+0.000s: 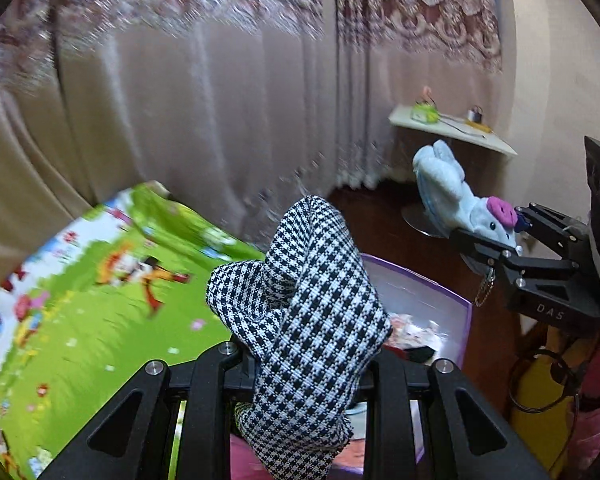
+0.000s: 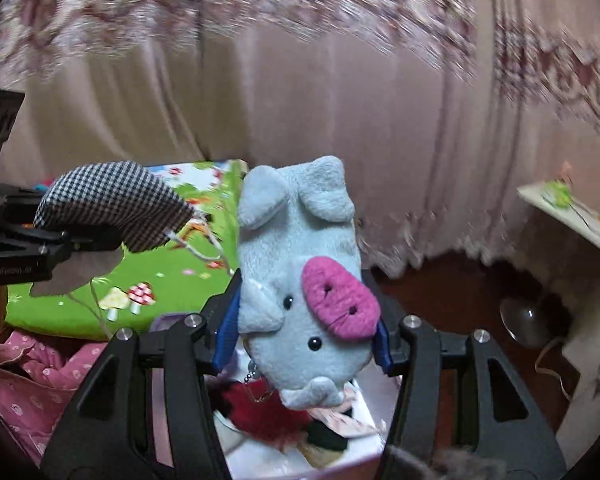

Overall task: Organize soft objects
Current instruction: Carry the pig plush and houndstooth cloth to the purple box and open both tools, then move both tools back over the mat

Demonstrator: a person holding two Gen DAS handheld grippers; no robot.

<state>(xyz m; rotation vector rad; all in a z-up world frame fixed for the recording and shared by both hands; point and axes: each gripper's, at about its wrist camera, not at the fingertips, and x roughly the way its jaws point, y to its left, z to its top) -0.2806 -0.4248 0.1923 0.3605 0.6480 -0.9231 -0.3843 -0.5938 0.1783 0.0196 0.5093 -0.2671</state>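
Both toys hang in the air above the purple-edged box (image 1: 452, 308), with the green play mat (image 1: 100, 320) beside it and the curtain (image 1: 220, 120) behind. What lies in the box is blurry and partly hidden. The left gripper (image 1: 300, 364) squeezes a black-and-white checked soft thing (image 1: 312, 300). The right gripper (image 2: 304, 336) squeezes a light blue plush pig (image 2: 300, 280) with a pink nose.

You get even, soft indoor light, no glare. The curtain (image 1: 204, 92) smears with motion blur in both views. Fisheye bends the edges; black vignette fills your corners.
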